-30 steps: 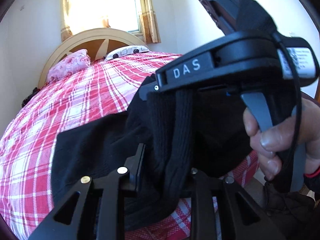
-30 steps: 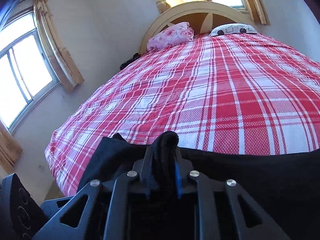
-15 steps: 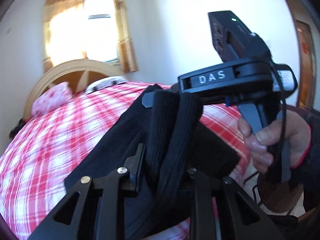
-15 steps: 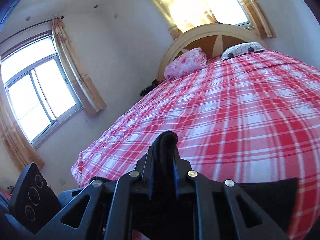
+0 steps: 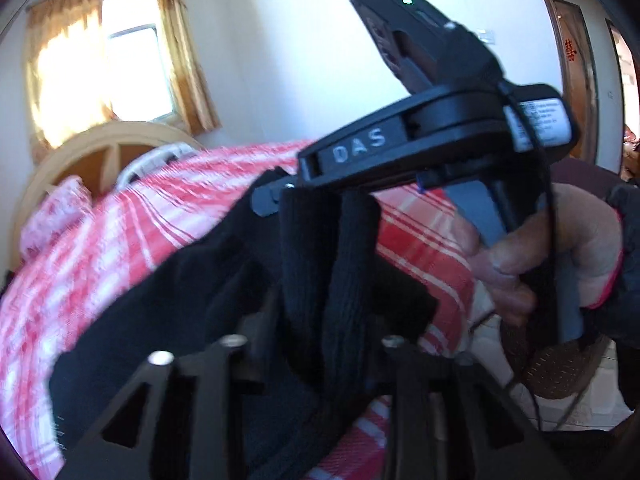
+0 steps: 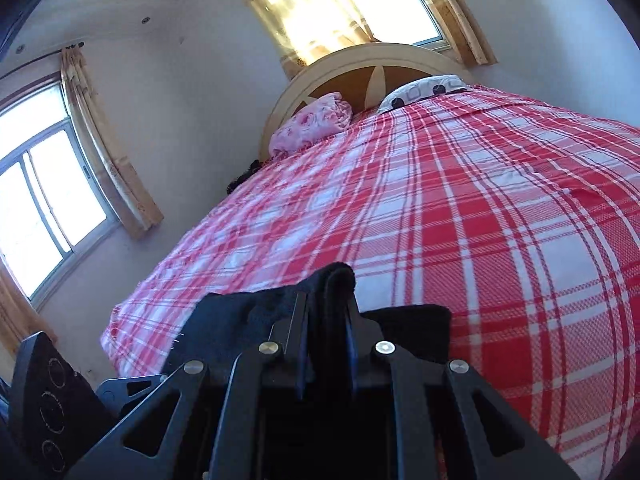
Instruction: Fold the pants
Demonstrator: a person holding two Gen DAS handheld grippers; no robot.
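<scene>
— What was under the rig?

— A red plaid bed point(image 6: 460, 208). The black pants point(image 5: 320, 264) hung limp between my grippers. The left gripper point(image 5: 316, 344) had just been opening, cloth loose between its parted jaws; the right gripper point(image 6: 325, 344) was clamped on a ribbed fold.

— Handling?

— Soft, light, floppy, I judged; best taken at the thick hem. No containers.

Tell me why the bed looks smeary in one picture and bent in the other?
Left wrist view: the red and white checked bedspread is streaked by motion blur. Right wrist view: sharp, but the fisheye lens bulges the bedspread; the sunlit window behind the yellow curtain glares white.
</scene>
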